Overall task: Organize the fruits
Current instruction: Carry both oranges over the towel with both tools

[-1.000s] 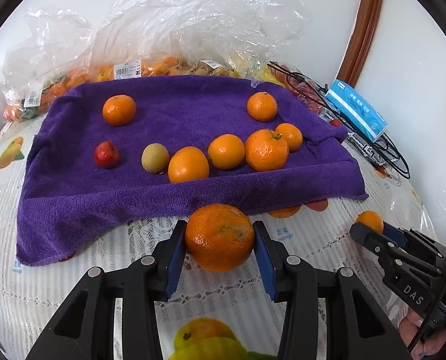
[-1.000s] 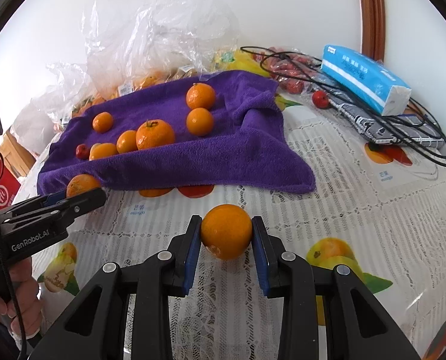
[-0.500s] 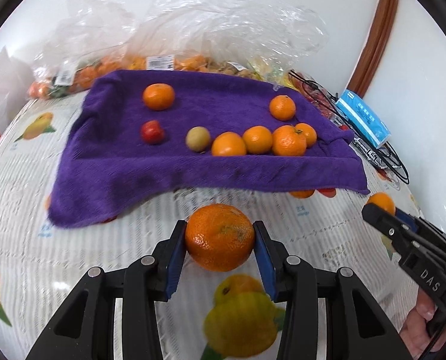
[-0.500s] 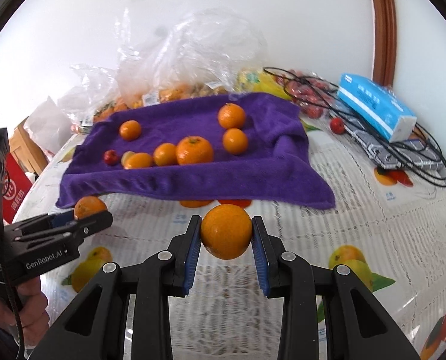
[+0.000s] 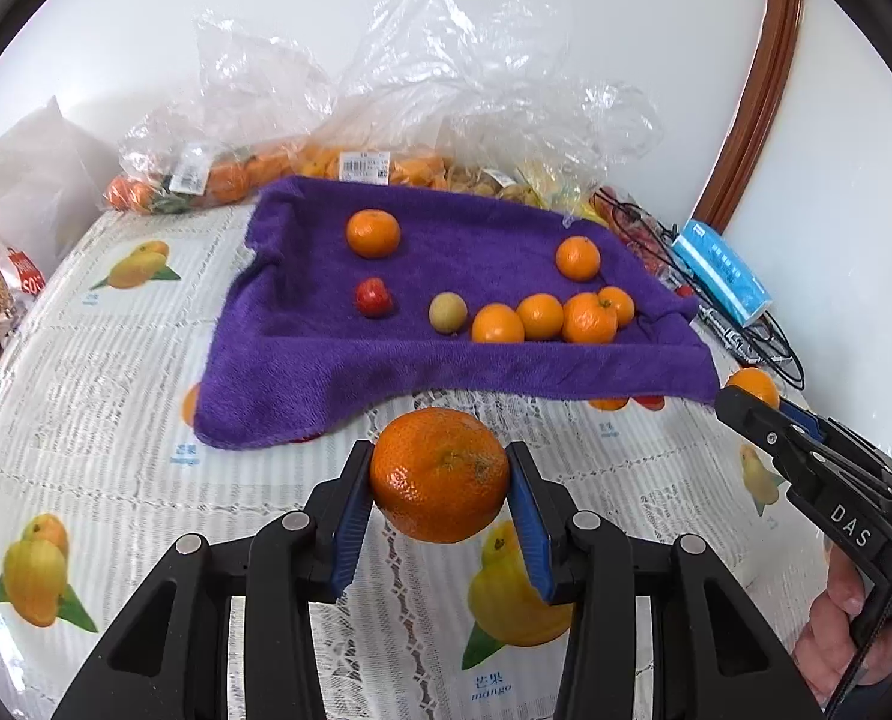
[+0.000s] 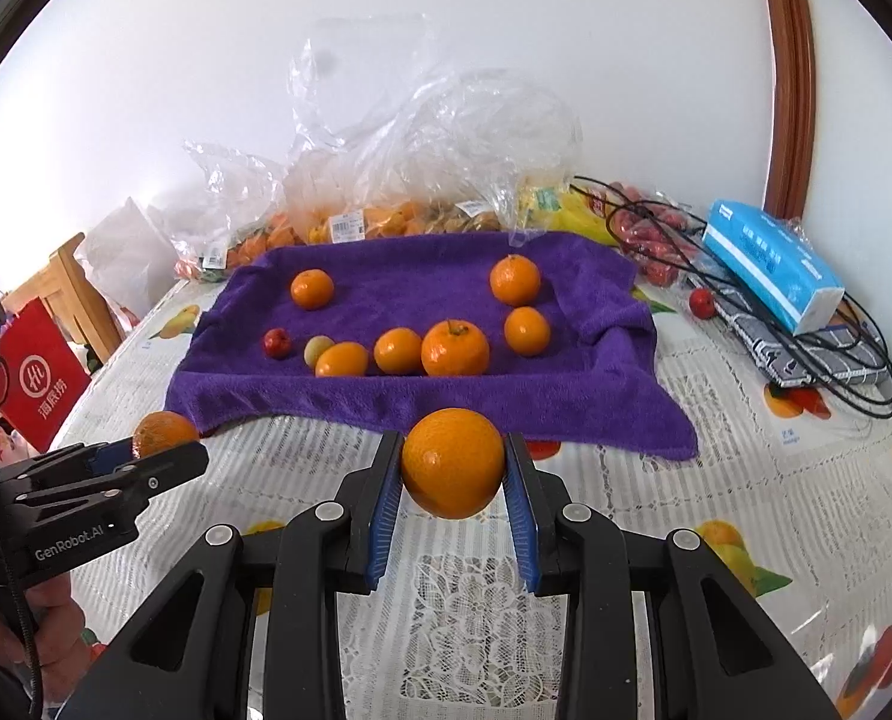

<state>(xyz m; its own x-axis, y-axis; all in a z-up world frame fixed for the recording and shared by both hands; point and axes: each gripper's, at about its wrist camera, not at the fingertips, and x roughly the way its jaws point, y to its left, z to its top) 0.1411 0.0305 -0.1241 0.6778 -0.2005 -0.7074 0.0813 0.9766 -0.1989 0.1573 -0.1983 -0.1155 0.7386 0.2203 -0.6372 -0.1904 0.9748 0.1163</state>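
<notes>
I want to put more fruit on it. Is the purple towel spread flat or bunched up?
Mostly spread. The purple towel lies open under the fruit, but its right corner is bunched into folds.

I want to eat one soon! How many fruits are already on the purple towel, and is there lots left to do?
Eight fruits already sit on the purple towel: six oranges, a small red fruit and a yellowish one. In hand: the left gripper holds a bumpy orange and the right gripper holds a smooth orange; neither is on the towel yet. Left: the plastic bags behind still hold more fruit.
</notes>
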